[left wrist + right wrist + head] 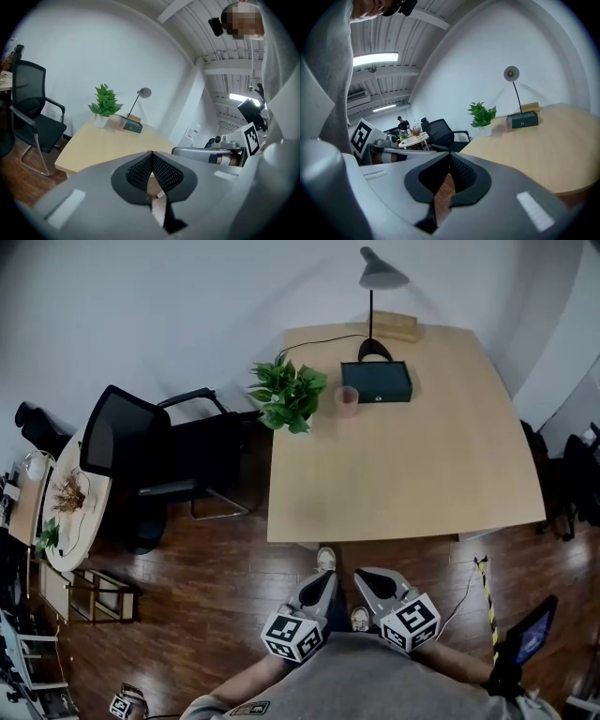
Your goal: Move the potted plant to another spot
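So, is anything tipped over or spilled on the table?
No, nothing stands out. The plant stands upright at the table's far left corner, beside the cup, box and lamp, and nothing is spilled.

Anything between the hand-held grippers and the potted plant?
Nothing visible. Only bare table lies between the left hand-held gripper, the right hand-held gripper and the potted plant; the pink cup and dark box sit beside it.

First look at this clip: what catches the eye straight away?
A leafy plant stands at the far left corner of a wooden table, beside a dark box and a lamp. The left claw and right claw, both shut and empty, hang short of the table's near edge.
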`<state>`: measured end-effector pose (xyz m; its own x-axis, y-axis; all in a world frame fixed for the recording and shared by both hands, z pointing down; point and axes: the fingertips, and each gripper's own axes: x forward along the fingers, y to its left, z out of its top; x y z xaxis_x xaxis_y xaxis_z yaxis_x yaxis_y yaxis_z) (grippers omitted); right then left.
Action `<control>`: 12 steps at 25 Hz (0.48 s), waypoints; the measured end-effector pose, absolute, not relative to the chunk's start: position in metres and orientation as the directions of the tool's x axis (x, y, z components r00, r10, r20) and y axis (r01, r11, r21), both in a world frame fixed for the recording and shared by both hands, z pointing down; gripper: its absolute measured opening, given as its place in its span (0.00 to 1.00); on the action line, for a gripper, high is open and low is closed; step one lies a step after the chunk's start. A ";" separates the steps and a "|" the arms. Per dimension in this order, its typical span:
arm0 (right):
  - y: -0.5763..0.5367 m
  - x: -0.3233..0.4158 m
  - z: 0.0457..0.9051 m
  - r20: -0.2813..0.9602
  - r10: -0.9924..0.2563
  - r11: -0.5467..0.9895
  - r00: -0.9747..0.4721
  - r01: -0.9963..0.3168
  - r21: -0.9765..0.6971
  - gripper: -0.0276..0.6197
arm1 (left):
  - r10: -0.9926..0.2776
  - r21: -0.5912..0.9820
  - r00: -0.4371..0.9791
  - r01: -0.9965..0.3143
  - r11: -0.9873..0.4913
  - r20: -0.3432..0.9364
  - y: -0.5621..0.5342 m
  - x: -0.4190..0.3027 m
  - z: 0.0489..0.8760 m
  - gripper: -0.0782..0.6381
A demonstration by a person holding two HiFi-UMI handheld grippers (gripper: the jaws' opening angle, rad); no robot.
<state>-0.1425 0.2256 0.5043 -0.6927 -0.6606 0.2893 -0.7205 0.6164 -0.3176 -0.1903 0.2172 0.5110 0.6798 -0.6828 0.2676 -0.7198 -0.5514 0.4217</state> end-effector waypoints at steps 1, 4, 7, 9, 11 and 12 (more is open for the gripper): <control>0.216 -0.143 0.506 0.297 -0.665 0.607 -0.685 -0.728 -0.318 0.05 | -0.678 0.427 0.685 -0.714 -0.555 0.265 0.205 -0.191 0.512 0.11; 0.183 -0.144 0.511 0.326 -0.680 0.581 -0.657 -0.754 -0.307 0.05 | -0.662 0.448 0.705 -0.693 -0.565 0.256 0.167 -0.193 0.515 0.11; 0.140 -0.147 0.516 0.349 -0.697 0.545 -0.627 -0.778 -0.312 0.05 | -0.644 0.464 0.719 -0.678 -0.570 0.260 0.125 -0.203 0.522 0.11; 0.107 -0.152 0.510 0.341 -0.710 0.536 -0.616 -0.787 -0.305 0.05 | -0.634 0.460 0.727 -0.672 -0.580 0.262 0.094 -0.211 0.520 0.11; 0.073 -0.158 0.501 0.331 -0.725 0.532 -0.604 -0.796 -0.288 0.05 | -0.628 0.457 0.734 -0.666 -0.590 0.260 0.061 -0.219 0.515 0.11; 0.057 -0.162 0.496 0.325 -0.733 0.527 -0.597 -0.801 -0.282 0.05 | -0.625 0.456 0.737 -0.663 -0.594 0.257 0.046 -0.223 0.513 0.11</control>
<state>-0.1616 0.0573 0.4962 -0.5971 -0.7333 0.3251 -0.8014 0.5274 -0.2822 -0.2227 0.0458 0.5128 0.7368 -0.6253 0.2573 -0.6631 -0.5938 0.4558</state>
